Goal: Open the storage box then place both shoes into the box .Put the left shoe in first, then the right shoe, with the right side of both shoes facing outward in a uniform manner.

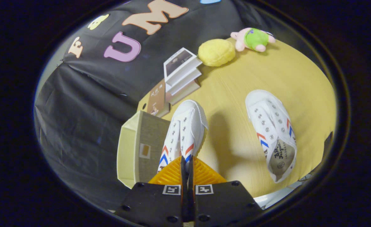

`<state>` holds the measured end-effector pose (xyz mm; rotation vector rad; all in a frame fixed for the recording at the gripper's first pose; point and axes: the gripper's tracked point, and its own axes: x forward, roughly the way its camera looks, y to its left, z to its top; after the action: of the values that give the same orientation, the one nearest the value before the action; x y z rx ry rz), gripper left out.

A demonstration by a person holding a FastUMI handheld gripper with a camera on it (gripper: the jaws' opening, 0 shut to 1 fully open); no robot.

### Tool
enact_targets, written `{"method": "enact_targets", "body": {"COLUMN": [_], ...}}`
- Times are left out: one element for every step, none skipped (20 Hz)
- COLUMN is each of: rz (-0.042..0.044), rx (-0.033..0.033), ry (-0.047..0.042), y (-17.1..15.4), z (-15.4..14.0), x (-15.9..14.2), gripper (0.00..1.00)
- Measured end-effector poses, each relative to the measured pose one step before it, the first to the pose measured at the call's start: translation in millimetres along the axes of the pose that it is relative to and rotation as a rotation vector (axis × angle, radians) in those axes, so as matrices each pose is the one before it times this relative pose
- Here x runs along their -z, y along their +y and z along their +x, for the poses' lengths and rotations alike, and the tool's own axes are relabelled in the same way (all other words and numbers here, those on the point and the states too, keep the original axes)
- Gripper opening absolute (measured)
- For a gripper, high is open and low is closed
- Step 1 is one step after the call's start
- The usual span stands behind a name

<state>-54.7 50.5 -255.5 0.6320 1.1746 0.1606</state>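
Observation:
My gripper point(187, 164) is shut on the heel collar of a white sneaker point(185, 129) with red and blue stripes, held lifted above the table with its toe pointing away from the fingers. Its orange fingers point(169, 173) press together on the shoe's rim. Just to the left of the held shoe stands the beige storage box point(141, 148), its pale lid flap point(125, 151) swung open toward the booth wall. The second white sneaker point(272, 135) lies on the yellow table point(236, 94) to the right, opening toward me.
A stack of books point(180, 75) sits beyond the box, with a brown booklet point(157, 101) leaning beside it. Farther back lie a yellow sponge-like ball point(216, 52) and a pink and green plush toy point(255, 39). Black cloth hangs left of the table.

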Motion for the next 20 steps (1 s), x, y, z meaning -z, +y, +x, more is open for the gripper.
{"method": "enact_targets", "body": {"rz": [-0.00848, -0.00815, -0.01113, -0.01016, -0.01246, -0.01020, -0.00780, -0.00164, -0.00075, -0.01038, -0.00682, -0.00902, -0.00313, -0.00525, -0.00325, -0.00579, -0.00656, -0.00740, -0.00739, -0.00698], "rx": [-0.01237, -0.01218, -0.01286, -0.01208, -0.01159, -0.00971, -0.01201, -0.00775, -0.00469, -0.00335, -0.00255, -0.00540, -0.01024, -0.01074, -0.01049, -0.00848, -0.00350, -0.00044, 0.00137, 0.00228], "ry": [-0.01019, -0.01637, -0.01138, -0.00953, -0.00946, -0.00572, -0.00401, -0.00462, -0.00910, -0.00327, -0.00753, 0.00557, 0.00408, 0.00725, 0.01033, 0.01166, 0.00942, 0.01390, 0.01185, 0.01181], "y": [10.90, 11.68, 11.84, 10.96, 11.97, 10.20, 11.77, 8.50, 9.25, 7.71, 7.86, 8.41, 8.76, 8.08, 8.52, 7.44, 6.30, 4.55, 4.14, 4.24], "z": [-4.18, -3.67, -2.00, -2.49, -0.62, -0.49, 1.28, 1.91, 2.92, 2.02, 4.28, 4.88, 4.71, 6.04, 6.13, 5.45, 6.68, 6.83, 6.97, 6.89], "x": [-6.13, -5.02, -4.32, -3.30, -3.59, -1.74, -2.35, -0.43, -1.50, -0.05, -0.11, 3.73, 2.84, 5.29, 4.57, 6.06, 4.93, 6.79, 5.63, 6.49], "gripper": [0.03, 0.03, 0.03, 0.03, 0.03, 0.03, 0.03, 0.03, 0.03, 0.03, 0.03, 0.03, 0.03, 0.03, 0.03, 0.03, 0.03, 0.03, 0.03, 0.03]}}
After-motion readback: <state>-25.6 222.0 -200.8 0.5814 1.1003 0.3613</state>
